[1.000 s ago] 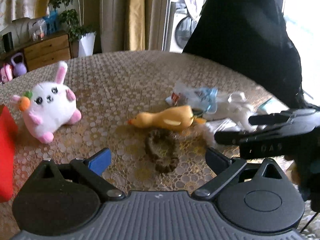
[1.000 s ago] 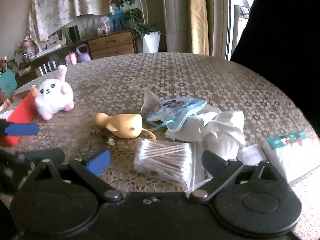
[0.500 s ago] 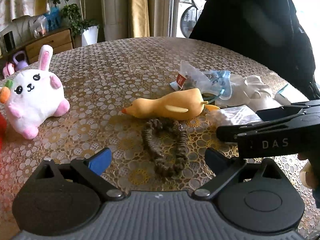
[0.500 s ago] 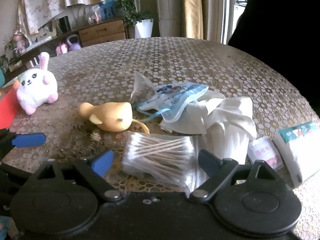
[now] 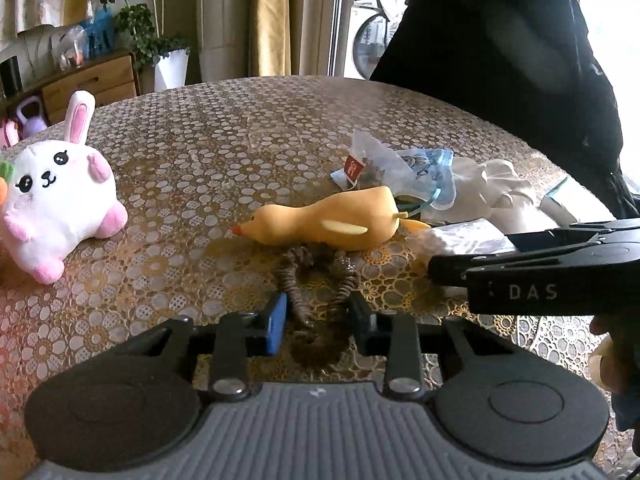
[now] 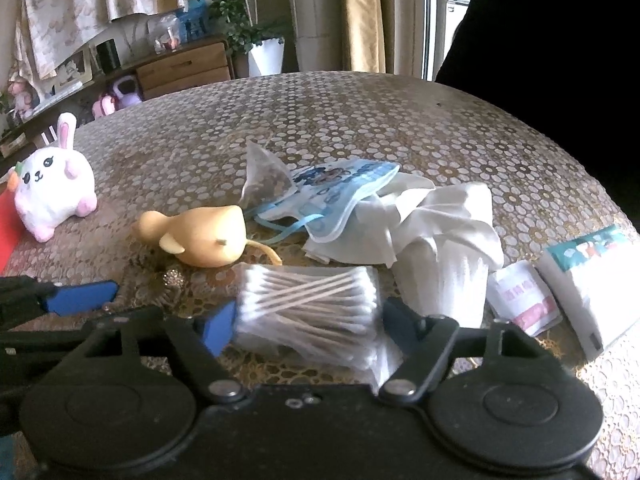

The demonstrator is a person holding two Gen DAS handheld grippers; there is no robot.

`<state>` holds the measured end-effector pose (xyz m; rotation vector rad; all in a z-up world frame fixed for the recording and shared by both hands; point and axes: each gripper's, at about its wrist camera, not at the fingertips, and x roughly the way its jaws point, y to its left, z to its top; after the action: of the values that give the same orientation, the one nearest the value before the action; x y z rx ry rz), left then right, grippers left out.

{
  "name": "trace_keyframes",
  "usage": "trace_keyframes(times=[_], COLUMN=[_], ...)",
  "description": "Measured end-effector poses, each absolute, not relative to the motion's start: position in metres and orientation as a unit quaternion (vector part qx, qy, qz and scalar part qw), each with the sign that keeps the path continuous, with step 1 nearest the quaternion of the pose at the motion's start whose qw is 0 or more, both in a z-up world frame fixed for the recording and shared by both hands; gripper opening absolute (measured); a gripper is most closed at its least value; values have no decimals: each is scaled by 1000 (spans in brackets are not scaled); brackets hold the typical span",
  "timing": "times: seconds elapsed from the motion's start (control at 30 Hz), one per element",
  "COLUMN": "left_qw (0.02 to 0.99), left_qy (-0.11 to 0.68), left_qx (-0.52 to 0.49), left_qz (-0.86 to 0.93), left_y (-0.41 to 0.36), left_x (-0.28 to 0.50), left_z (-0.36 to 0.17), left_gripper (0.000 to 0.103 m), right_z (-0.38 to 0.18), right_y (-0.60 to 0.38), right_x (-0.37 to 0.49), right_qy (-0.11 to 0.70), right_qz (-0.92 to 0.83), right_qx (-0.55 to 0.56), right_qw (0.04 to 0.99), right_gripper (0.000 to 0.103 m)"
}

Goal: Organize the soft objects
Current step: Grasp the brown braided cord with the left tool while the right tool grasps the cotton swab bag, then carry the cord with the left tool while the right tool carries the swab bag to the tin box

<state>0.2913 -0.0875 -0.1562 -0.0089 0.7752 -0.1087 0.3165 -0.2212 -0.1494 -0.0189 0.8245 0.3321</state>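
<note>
A brown coiled hair tie (image 5: 296, 280) lies on the patterned table (image 5: 240, 140) just in front of a yellow soft duck (image 5: 332, 226). My left gripper (image 5: 318, 316) has its jaws closing, and the pads press the tie's two strands together. A clear bag of cotton swabs (image 6: 308, 300) sits between the jaws of my right gripper (image 6: 308, 320). Those jaws are closing too; the pads stand at the bag's sides and the bundle is not squeezed. A white plush bunny (image 5: 56, 196) sits at the left, apart from both grippers.
Behind the swabs lie a blue face mask (image 6: 340, 188), a tea bag (image 6: 264, 176) and crumpled white cloth (image 6: 440, 232). Tissue packs (image 6: 592, 272) and a small sachet (image 6: 520, 300) lie at the right. A red object (image 6: 10, 224) is beside the bunny. A person in black (image 5: 500, 60) stands behind the table.
Both grippers came lower and closer to the table. The left jaws swung in from wide open onto the hair tie. The right jaws narrowed around the swab bag.
</note>
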Motion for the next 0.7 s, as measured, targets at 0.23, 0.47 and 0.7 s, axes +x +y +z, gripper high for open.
trace_keyframes(times=[0.23,0.47,0.7], left_qw=[924,926,927], left_qy=[378,375,371], left_qx=[5,-9,-34], left_qz=[-53,-48,-44], left_y=[-86,-75,-55], left_x=[290,283,270], left_z=[-153,-141,-124], left_gripper=[17,17,16], right_z=[-146,-133,-109], right_y=[-221,-218,-214], right_x=[312,299,275], right_qy=[398,396,382], right_qz=[163,169,195], right_qx=[-8,-7,-11], right_qw=[903,903,903], right_gripper=[71,70,70])
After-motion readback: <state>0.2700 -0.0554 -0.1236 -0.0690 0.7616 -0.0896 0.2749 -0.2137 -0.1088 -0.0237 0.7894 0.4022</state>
